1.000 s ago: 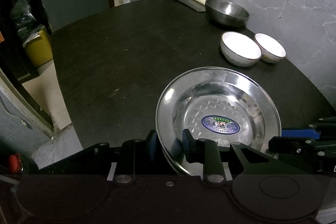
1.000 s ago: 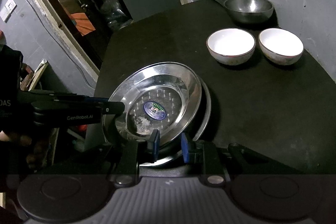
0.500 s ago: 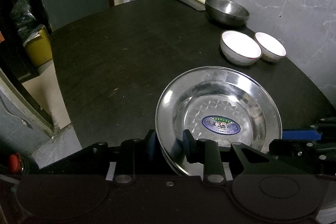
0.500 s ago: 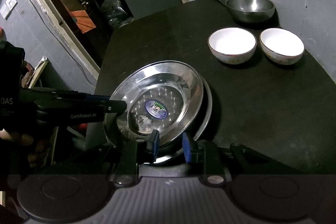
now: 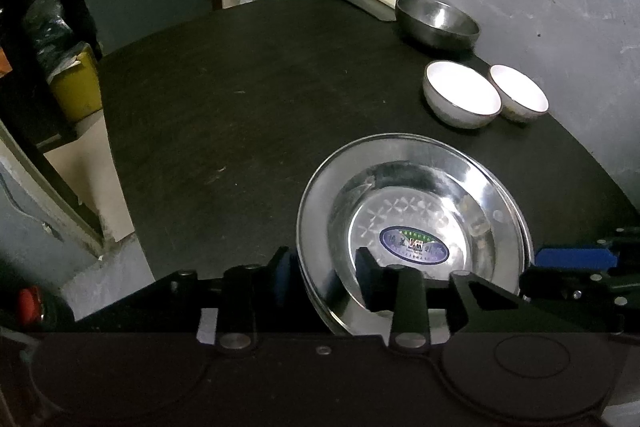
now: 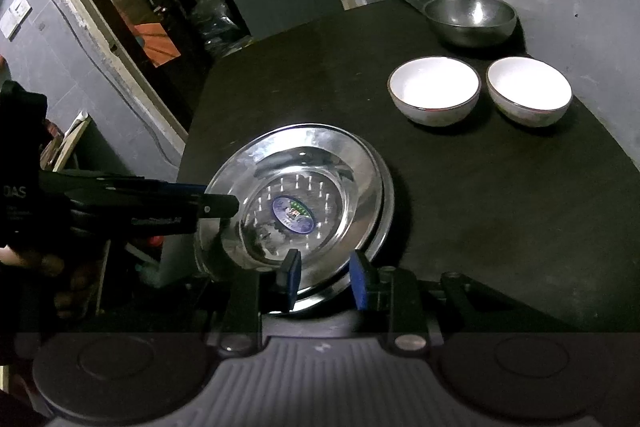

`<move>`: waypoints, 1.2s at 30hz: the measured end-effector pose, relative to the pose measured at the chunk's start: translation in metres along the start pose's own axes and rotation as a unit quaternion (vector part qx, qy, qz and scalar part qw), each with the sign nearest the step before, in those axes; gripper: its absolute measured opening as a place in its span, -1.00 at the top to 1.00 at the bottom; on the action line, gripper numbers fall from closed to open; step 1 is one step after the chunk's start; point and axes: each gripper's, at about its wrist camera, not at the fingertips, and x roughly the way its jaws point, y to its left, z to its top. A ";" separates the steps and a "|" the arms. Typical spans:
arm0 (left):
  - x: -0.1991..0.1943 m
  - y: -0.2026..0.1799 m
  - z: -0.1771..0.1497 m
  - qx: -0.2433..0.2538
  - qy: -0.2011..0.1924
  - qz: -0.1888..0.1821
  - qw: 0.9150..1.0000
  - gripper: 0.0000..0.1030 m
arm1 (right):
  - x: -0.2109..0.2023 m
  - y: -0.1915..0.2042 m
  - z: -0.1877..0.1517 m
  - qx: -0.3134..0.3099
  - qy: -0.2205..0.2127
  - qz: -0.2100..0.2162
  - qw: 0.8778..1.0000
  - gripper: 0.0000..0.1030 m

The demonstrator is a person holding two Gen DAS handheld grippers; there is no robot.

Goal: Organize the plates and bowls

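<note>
Two steel plates lie stacked, the top one slightly offset, near the front edge of the dark round table. My left gripper straddles the stack's near-left rim. Its jaws are opening and the outer pad stands off the rim. My right gripper straddles the plates' near rim, its pads a little apart from the metal. Each view shows the other gripper at the stack's side: the left gripper and the right gripper. Two white bowls and a steel bowl stand beyond.
A cleaver lies at the table's far edge behind the steel bowl. A grey wall runs close along the right. The table's left edge drops to the floor, where boxes, a yellow bin and shelves stand.
The left gripper's fingers have spread wider around the plate rim. The right gripper's fingers have spread slightly. Neither hand has moved, and the plates lie where they were.
</note>
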 end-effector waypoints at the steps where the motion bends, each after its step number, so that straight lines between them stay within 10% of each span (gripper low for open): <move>1: 0.000 0.000 0.001 -0.001 -0.001 0.001 1.000 0.09 | -0.001 -0.001 0.000 0.001 -0.001 0.000 1.000 0.40; 4: -0.003 0.000 0.005 -0.010 -0.013 0.009 1.000 -0.40 | -0.004 -0.003 0.000 0.000 -0.006 -0.001 1.000 0.29; 8: -0.005 0.003 0.018 -0.031 -0.050 0.031 0.998 -0.84 | -0.011 -0.014 0.006 0.001 -0.024 -0.016 1.000 -0.38; 14: 0.006 0.003 0.055 -0.072 -0.090 0.056 0.992 -0.98 | -0.026 -0.047 0.030 0.021 -0.072 -0.047 0.996 -0.98; 25: 0.074 -0.047 0.167 -0.117 -0.126 0.024 0.985 -0.98 | -0.003 -0.115 0.102 0.077 -0.182 -0.068 0.978 -0.99; 36: 0.159 -0.076 0.236 -0.105 -0.104 0.038 0.988 -0.98 | 0.070 -0.167 0.158 0.089 -0.178 -0.082 0.977 -0.64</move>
